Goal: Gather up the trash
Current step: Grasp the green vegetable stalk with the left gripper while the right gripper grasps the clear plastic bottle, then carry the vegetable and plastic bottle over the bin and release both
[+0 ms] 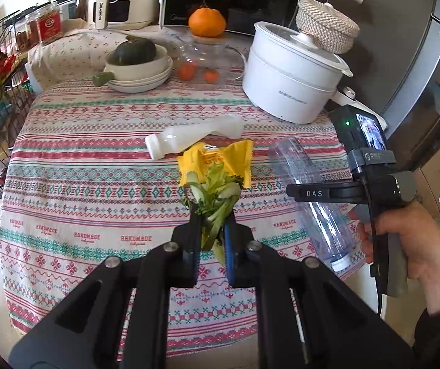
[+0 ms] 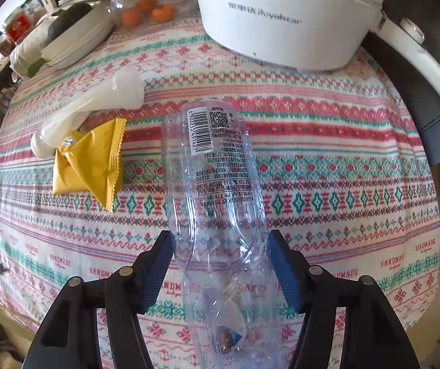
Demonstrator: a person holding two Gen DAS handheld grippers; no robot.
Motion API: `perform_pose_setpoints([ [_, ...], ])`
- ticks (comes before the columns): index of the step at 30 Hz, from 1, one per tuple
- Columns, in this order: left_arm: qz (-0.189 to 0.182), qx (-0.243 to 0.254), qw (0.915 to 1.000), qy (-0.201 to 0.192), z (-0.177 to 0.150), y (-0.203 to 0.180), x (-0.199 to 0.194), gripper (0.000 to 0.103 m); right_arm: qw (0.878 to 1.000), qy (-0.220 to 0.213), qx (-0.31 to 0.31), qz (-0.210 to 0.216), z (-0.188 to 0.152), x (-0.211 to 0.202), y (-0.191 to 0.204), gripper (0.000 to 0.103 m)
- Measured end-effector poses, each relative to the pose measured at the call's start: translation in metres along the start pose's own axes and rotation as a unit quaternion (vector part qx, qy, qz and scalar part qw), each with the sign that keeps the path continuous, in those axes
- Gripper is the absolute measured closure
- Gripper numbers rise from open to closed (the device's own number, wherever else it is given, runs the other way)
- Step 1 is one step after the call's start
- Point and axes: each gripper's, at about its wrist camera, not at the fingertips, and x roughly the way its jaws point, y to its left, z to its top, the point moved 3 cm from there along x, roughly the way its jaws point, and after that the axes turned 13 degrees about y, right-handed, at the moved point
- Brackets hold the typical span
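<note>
Clamping leafy vegetable scraps [image 1: 216, 206] in my left hand-held gripper [image 1: 213, 230]; my right hand-held gripper [image 2: 221, 261], jaws apart, straddles the clear bottle [image 2: 216, 215] on the tabletop [image 2: 342, 169].

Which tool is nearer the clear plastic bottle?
Right. The right tool straddles the clear plastic bottle; the left tool, gripping vegetable scraps, is off to its side.

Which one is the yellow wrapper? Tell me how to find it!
Find the big white electric pot at the back of the patterned tablecloth. In front of it lie a milky white bottle and a clear plastic bottle. The yellow wrapper lies between them, flat, crinkly and zigzag-edged.
</note>
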Motion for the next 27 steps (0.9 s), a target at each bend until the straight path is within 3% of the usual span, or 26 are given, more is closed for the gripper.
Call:
perform_pose_setpoints([
  [7,-0.017,0.019,0.9997,-0.003,-0.005,-0.017,-0.005,0.089,0.997,-0.075,-0.014,0.033,-0.036,-0.043,-0.016,0.043],
  [16,-0.047,0.095,0.9942,-0.02,-0.023,-0.082,-0.02,0.089,0.975,-0.208,-0.016,0.073,-0.142,-0.119,-0.07,0.043],
  [22,-0.086,0.166,0.982,-0.026,-0.052,-0.139,-0.027,0.089,0.96,-0.268,0.002,0.08,-0.215,-0.151,-0.104,0.043],
  [27,-0.105,0.241,0.9646,-0.016,-0.088,-0.186,-0.016,0.089,0.951,-0.298,0.032,0.082,-0.25,-0.143,-0.136,0.043],
])
